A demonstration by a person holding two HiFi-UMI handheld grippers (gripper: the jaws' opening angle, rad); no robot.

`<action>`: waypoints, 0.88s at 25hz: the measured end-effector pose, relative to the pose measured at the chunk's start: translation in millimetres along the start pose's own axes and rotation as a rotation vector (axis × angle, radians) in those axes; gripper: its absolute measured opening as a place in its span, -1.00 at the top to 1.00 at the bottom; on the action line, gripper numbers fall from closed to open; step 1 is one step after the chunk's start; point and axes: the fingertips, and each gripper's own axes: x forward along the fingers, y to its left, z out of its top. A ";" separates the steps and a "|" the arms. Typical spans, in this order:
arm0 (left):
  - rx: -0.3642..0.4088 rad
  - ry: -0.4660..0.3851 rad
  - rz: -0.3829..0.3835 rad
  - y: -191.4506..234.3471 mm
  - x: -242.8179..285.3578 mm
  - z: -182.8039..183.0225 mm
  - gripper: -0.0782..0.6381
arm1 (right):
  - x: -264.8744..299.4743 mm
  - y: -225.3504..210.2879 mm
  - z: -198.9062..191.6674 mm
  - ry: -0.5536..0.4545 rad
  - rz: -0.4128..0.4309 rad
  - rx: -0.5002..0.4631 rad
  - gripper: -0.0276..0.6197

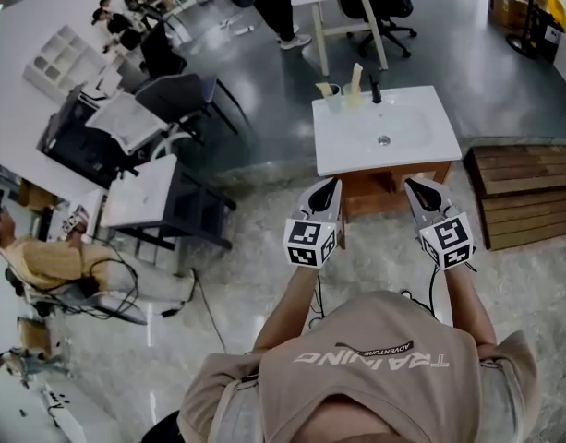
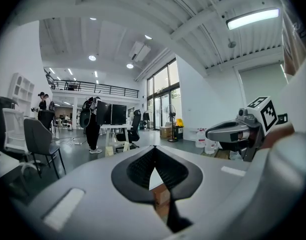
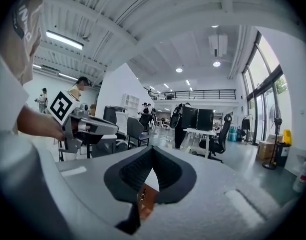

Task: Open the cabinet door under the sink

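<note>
Jaws of the left gripper (image 2: 154, 150) and the right gripper (image 3: 153, 150) are clenched tip to tip, grasping nothing. Both grippers are side by side in front of the wooden cabinet (image 1: 384, 190), which sits below the near edge of the white counter (image 1: 347, 150). Faucet (image 1: 376, 89) stands at the far edge, cup (image 1: 331, 93) at the far left corner

Two grippers, the left gripper (image 1: 332, 185) and the right gripper (image 1: 412, 186), sit at six o'clock of one sink cabinet (image 1: 352, 146), which bears one black faucet (image 1: 376, 89). Two wooden pallets (image 1: 521, 169) lie at its three o'clock.
</note>
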 end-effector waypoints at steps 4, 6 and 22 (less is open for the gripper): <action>0.005 -0.003 -0.012 -1.1 1.6 1.7 0.73 | -1.0 -2.2 -2.6 -0.002 -0.016 0.018 0.91; 0.007 -0.003 -0.020 -2.1 3.5 0.9 0.73 | -1.7 -3.7 -5.8 0.002 -0.023 0.028 0.91; -0.017 0.031 -0.028 -4.5 -4.4 -16.8 0.73 | -5.2 -7.5 -16.9 0.025 -0.025 0.043 0.91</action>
